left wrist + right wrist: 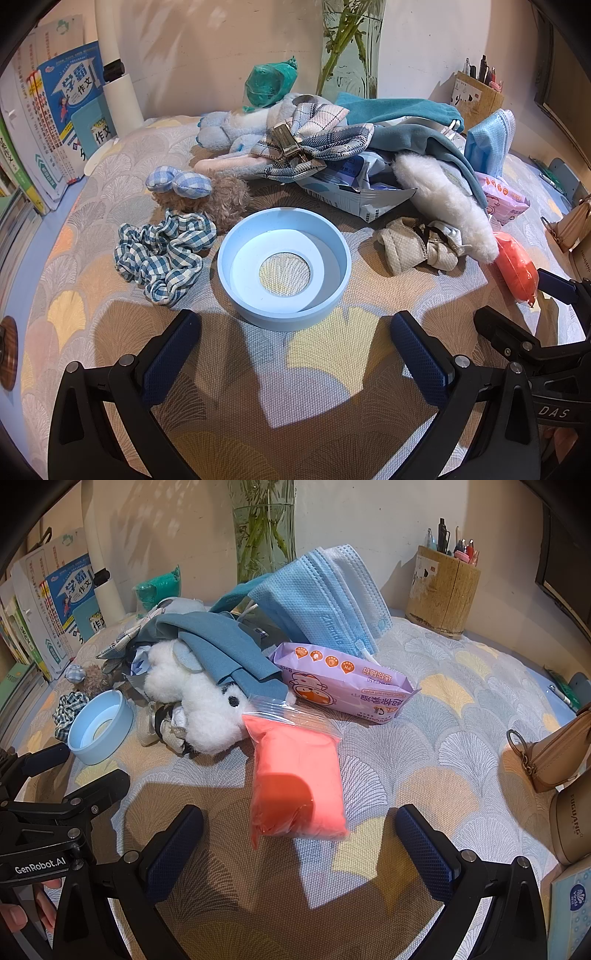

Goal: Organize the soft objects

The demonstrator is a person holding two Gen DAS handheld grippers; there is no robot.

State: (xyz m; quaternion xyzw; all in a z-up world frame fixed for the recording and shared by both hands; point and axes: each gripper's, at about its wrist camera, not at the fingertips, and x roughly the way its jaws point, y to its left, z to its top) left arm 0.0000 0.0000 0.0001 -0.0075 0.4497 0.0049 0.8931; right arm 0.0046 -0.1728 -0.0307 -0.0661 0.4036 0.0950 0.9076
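A pile of soft things lies on the patterned cloth. In the left wrist view my left gripper (295,332) is open and empty, just short of a light blue ring-shaped bowl (283,266). A blue checked scrunchie (166,253) lies left of the bowl, a white plush toy (443,203) to its right. In the right wrist view my right gripper (299,827) is open, its fingers on either side of the near end of an orange clay bag (295,775). A purple wipes pack (343,679) and blue face masks (325,594) lie behind it.
Books (55,122) stand at the left, a glass vase (351,48) and a wooden pen holder (443,590) at the back wall. A tan bag (554,753) and a brown cup (572,823) stand at the right. A blue plush toy (236,129) and plaid cloth (314,144) lie in the pile.
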